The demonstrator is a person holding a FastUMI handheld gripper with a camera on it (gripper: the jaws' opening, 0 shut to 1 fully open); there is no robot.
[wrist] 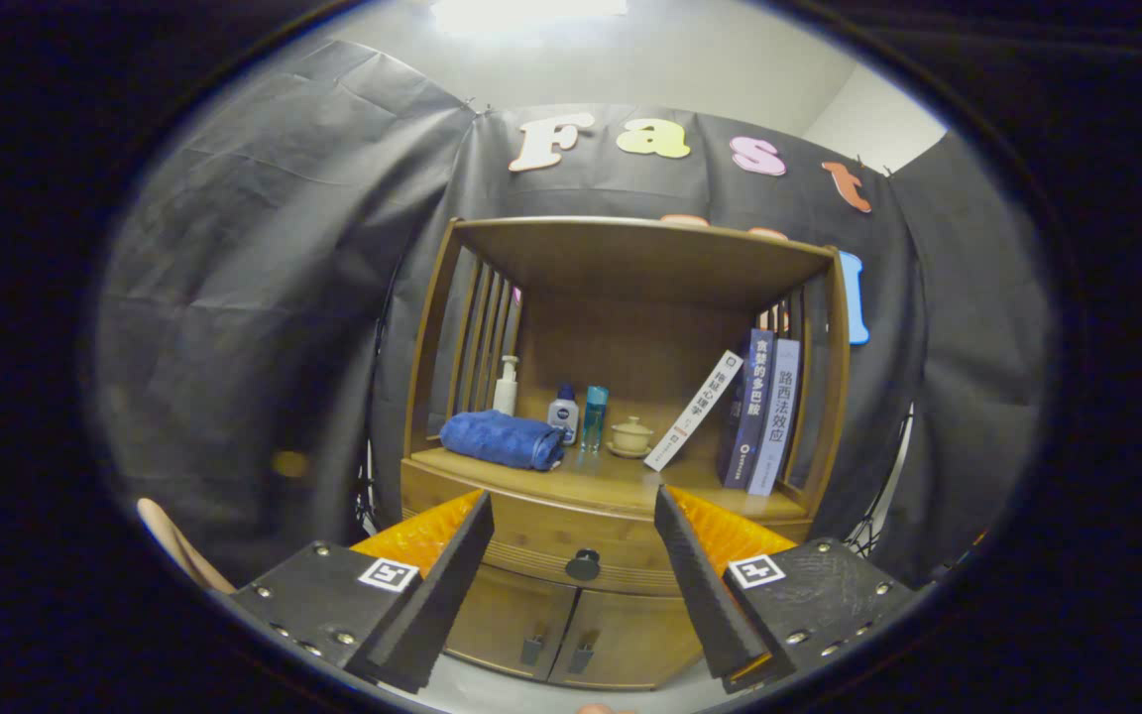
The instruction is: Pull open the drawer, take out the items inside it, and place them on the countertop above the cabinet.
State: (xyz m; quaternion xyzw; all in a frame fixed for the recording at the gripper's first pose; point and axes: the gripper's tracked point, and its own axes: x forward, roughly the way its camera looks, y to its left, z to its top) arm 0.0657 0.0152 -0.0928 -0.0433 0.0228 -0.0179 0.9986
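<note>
**Hand-held gripper faces a closed drawer in the wooden cabinet**

Nearest to us, the hand-held gripper [574, 516] is spread wide with nothing between its two fingers [437, 585], held off from the furniture and touching none of it. Framed in the gap between the fingers we see the drawer [531, 540], a shallow curved front of warm brown wood with ribbed grooves along its lower edge. It sits flush with the cabinet, fully closed, and carries a single dark round knob [583, 564] at its middle. Just under the drawer we make out two cabinet doors [571, 630], each with a small dark handle near the centre seam.

Above the drawer runs the counter [611, 488], a smooth wooden top inside an open hutch with slatted sides and a flat roof board. On it, from the gripper's left, lie a rolled blue towel [503, 439], a white pump bottle [506, 387] behind it, a small white bottle with a blue cap [562, 412], a slim teal bottle [594, 416] and a cream lidded cup on a saucer [630, 436]. Further right a thin white book [694, 411] leans against two upright dark-blue books [759, 412].

Behind the cabinet [432, 327] hangs creased black cloth [264, 297], and above that we see a pale wall and a bright ceiling light [526, 12].
</note>
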